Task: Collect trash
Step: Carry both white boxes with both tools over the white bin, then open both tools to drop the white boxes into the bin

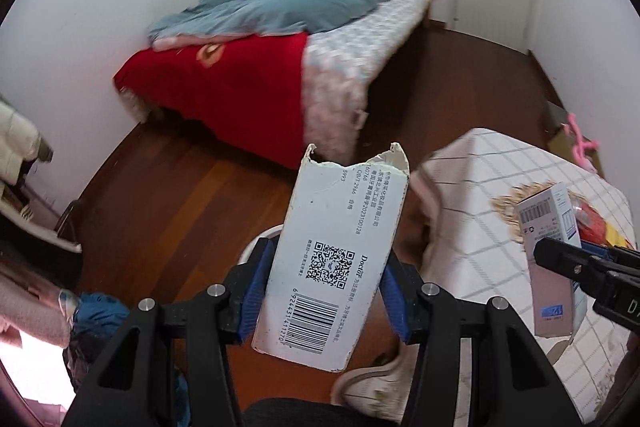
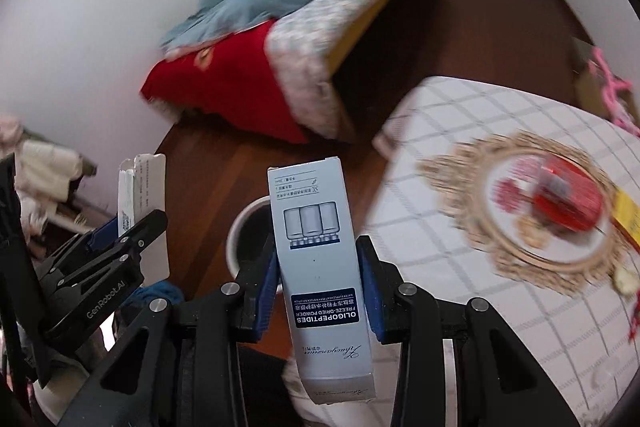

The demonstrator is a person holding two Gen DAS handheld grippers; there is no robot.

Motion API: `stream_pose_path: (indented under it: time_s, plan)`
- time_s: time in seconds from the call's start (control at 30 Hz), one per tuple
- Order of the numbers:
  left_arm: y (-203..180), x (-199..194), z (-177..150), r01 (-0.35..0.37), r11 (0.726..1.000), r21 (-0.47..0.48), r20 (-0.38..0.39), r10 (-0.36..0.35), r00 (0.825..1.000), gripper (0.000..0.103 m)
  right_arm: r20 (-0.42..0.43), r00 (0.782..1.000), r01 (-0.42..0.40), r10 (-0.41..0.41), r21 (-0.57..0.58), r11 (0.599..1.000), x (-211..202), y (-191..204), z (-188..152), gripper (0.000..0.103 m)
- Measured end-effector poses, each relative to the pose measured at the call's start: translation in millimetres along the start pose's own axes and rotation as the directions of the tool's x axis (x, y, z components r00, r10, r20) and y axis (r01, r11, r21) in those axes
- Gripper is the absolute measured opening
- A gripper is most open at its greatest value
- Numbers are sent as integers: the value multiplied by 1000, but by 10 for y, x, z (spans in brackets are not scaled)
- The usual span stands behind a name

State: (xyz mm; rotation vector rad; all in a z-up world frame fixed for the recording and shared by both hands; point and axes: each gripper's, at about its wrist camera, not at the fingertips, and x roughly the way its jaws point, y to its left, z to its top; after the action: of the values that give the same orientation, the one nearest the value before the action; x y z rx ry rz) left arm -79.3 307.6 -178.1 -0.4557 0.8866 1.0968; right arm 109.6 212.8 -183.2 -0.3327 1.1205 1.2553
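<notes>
Gripping a torn toothpaste box (image 1: 332,259) in the left gripper (image 1: 322,297) and a skincare box (image 2: 320,267) in the right gripper (image 2: 320,289), both standing lengthwise along the fingers, they're hanging right above the white trash bin (image 2: 246,227) on the floor, so dropping looks next.

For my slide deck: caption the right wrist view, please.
Right gripper holds a pale blue box above a white bin.

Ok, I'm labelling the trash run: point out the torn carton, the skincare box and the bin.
torn carton (image 1: 332,259): left wrist view, on its QR code.
skincare box (image 2: 320,259): right wrist view, on its pale front face.
bin (image 2: 236,231): right wrist view, on its white rim.
</notes>
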Motion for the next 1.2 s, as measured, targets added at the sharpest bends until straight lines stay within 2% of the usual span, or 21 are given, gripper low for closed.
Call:
stream_pose_path:
  time_s: [0.17,0.3,0.37,0.43,0.57,0.67,0.7,0.83,0.9,1.0,1.07,1.2]
  plan:
    - [418,466,-67,-23,999,-45,-80,19,997,48,-76,997,-16,11,-63,998,561,542,118,39]
    - [673,963,-183,-28,998,-63,-187,16,982,48,-174,984,7,-26,-106,994,1250,830,151,39]
    - [804,1289,-250,-26,997,-73,-256,6,967,48,-231,972,18,-45,-120,993,1616,884,160,39]
    - [939,1637,-343,-16,996,-88,-336,-14,942,48,-286,956,29,-63,-123,992,1967,924,139,39]
    - [1093,2102,-462,-10,995,-95,-428,-32,903,48,-408,907,49,-103,-139,989,2708,955,76,39]
    - [1120,2459,-506,26,994,-105,-507,-76,858,48,-485,861,72,-153,-180,981,3200,965,18,39]
    - [1124,2597,-533,43,993,-109,-539,-95,837,48,-510,844,81,-168,-189,979,3353,958,-2,39]
    - [1117,2887,-596,80,988,-134,-597,-144,789,48,-588,784,98,-196,-195,976,3767,890,-81,39]
    - [1109,2956,-605,100,984,-147,-610,-170,774,48,-619,758,105,-206,-196,975,3929,858,-96,39]
    - [1125,2968,-611,123,978,-168,-613,-202,764,51,-640,734,104,-225,-221,970,4067,869,-112,39]
    - [1117,2949,-612,149,971,-187,-613,-234,755,51,-651,724,96,-229,-235,967,4137,881,-102,39]
    - [1166,2942,-602,146,967,-206,-610,-244,754,51,-665,715,77,-215,-231,970,4215,886,-74,40]
